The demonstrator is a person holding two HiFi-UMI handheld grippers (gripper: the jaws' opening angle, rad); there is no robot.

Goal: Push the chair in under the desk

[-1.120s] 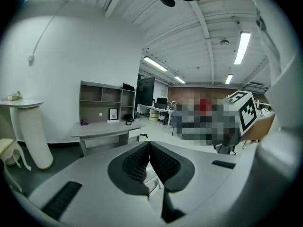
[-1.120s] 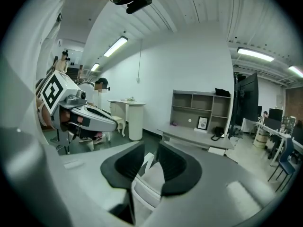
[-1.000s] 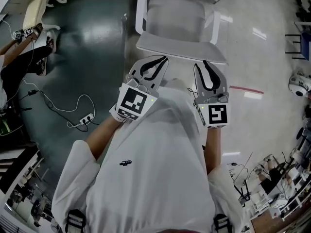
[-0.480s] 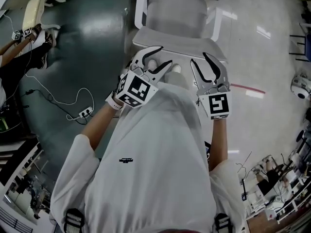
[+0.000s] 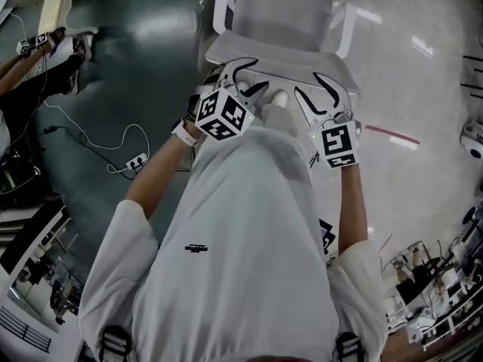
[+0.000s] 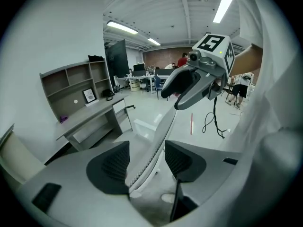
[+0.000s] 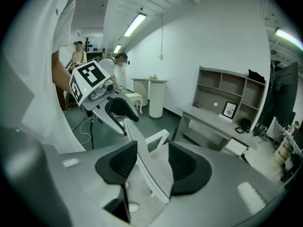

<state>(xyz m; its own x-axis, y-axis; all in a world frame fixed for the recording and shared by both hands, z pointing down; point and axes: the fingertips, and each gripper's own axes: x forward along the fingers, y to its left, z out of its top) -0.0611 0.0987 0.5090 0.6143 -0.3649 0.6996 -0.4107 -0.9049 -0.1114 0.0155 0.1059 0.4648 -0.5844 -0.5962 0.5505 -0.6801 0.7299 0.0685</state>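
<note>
A white chair (image 5: 281, 10) with white armrests stands in front of me, its back toward me. The thin top edge of its backrest (image 5: 281, 57) runs between the jaws of both grippers. My left gripper (image 5: 243, 80) straddles that edge near the left end, jaws opening, with a gap at each pad. My right gripper (image 5: 317, 87) straddles it at the right end, jaws also opening and not pressing. In the left gripper view the backrest edge (image 6: 158, 141) lies between the dark pads (image 6: 110, 167); the right gripper view shows the same edge (image 7: 144, 162). The grey desk (image 6: 90, 115) (image 7: 220, 124) stands beyond the chair.
A shelf unit (image 6: 71, 82) sits on the desk against the wall. A power strip with its cable (image 5: 136, 161) lies on the dark floor to the left, near a seated person's legs (image 5: 34, 89). A red tape line (image 5: 392, 134) marks the pale floor at the right.
Both grippers have moved forward from in front of my chest to the chair's backrest edge, and their jaws have spread apart around it.
</note>
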